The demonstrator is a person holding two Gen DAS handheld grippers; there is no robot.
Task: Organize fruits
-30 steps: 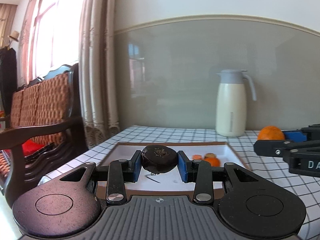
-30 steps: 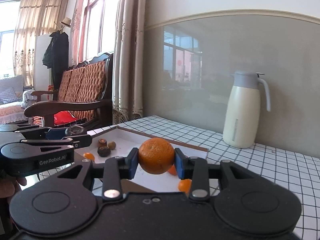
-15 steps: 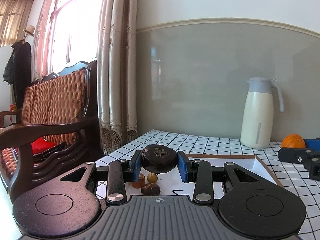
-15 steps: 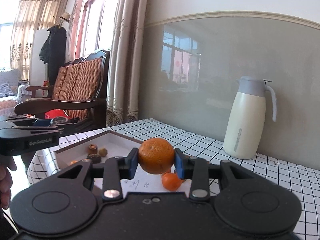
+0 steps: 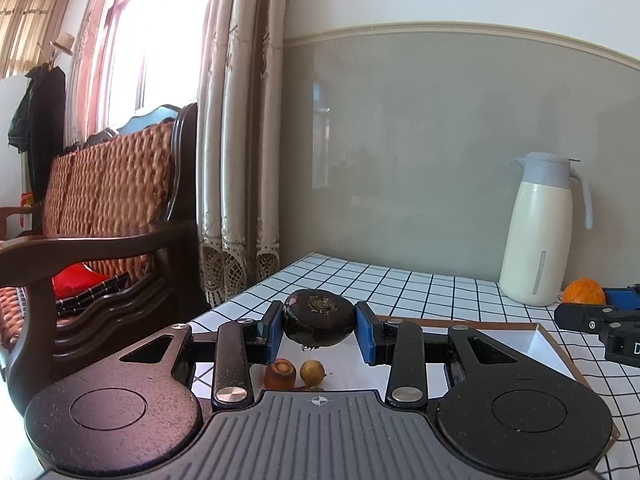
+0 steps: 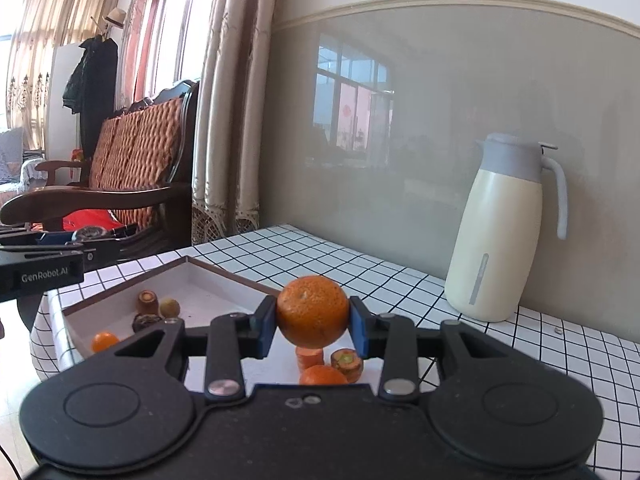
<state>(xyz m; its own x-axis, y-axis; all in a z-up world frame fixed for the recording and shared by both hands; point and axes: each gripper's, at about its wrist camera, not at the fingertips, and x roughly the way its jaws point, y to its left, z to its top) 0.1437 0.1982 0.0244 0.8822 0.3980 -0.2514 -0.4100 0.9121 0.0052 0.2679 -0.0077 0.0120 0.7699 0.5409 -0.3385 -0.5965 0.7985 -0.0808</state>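
**A:** Two grips to mind at once. The left gripper (image 5: 319, 328) has its blue pads clamped on a dark, flattish round fruit (image 5: 319, 317), maybe a water chestnut, held above the left end of the white tray (image 5: 540, 342). What about the other?

**B:** The right gripper (image 6: 313, 326) is closed on a mandarin (image 6: 313, 312), held over the tray's right end, above a second mandarin (image 6: 322, 375) and two carrot pieces (image 6: 347, 362).

**A:** So I'd lower each over its own kind?

**B:** I'd say so. The dark fruit belongs near the brown stub (image 5: 280, 372) and the small yellowish fruit (image 5: 311, 371). Bring it low before the pads part, since round things roll. Set the mandarin beside its twin, not on the carrots.

**A:** And keep clear of the thermos jug (image 6: 500, 236).
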